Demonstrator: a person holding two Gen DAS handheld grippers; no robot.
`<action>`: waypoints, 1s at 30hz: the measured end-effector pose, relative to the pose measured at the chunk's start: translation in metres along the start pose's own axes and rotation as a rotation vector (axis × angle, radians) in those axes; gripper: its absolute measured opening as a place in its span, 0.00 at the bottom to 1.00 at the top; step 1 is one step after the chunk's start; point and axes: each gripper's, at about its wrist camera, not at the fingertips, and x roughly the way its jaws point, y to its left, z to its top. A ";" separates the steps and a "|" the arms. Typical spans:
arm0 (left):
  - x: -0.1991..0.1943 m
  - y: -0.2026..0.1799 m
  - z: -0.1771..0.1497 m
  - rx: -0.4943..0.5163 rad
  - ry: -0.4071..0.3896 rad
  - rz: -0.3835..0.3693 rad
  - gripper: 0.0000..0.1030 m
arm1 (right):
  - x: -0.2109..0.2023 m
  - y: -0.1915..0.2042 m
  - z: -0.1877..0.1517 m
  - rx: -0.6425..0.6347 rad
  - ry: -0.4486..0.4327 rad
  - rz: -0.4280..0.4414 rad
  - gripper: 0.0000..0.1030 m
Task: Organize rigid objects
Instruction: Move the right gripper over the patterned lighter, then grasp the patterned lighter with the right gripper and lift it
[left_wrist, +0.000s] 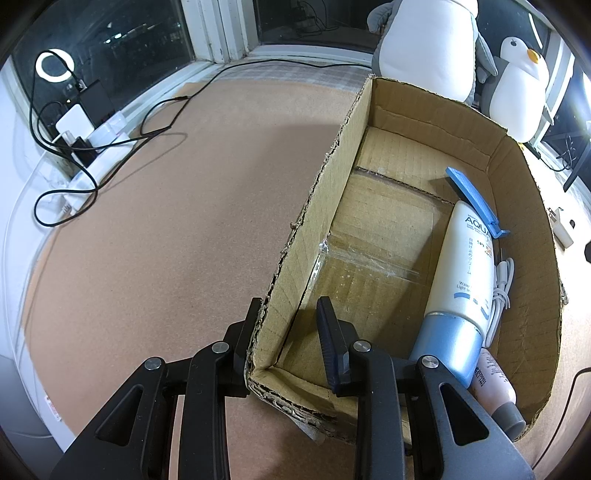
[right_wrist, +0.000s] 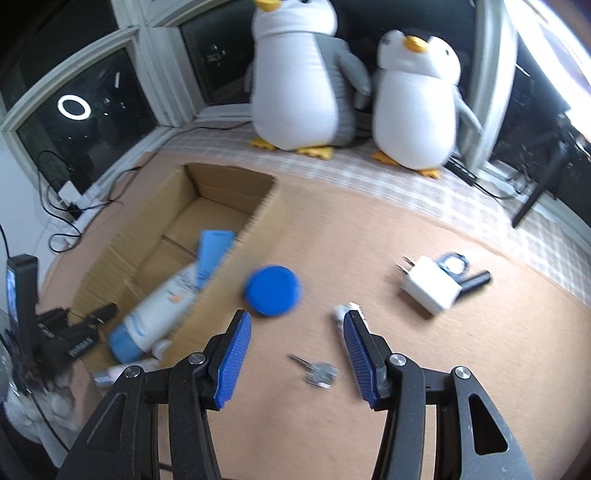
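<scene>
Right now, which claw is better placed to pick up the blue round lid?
The right claw: it is open and empty, and the blue round lid lies just ahead of it. The left claw is shut on the cardboard box wall.

Tan mat (right_wrist: 369, 424) (cork-like) carries cardboard box (right_wrist: 236, 258), blue disc (right_wrist: 272, 290), key (right_wrist: 319, 373), white charger (right_wrist: 430, 286).

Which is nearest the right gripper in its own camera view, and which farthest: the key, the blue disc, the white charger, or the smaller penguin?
1. Key: on the mat, just ahead, between the right gripper's open fingers.
2. Blue disc: ahead and left, beside the box.
3. White charger: farther off to the right.
4. Smaller penguin: far back by the window.
</scene>
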 end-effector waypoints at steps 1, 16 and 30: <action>0.000 0.000 0.000 0.000 0.000 0.000 0.26 | 0.000 -0.006 -0.002 0.002 0.007 -0.009 0.47; -0.001 0.000 0.000 0.002 0.000 0.001 0.26 | 0.034 -0.051 -0.021 0.013 0.101 -0.065 0.46; -0.001 -0.001 0.000 0.002 0.000 0.001 0.26 | 0.060 -0.046 -0.015 -0.021 0.154 -0.080 0.38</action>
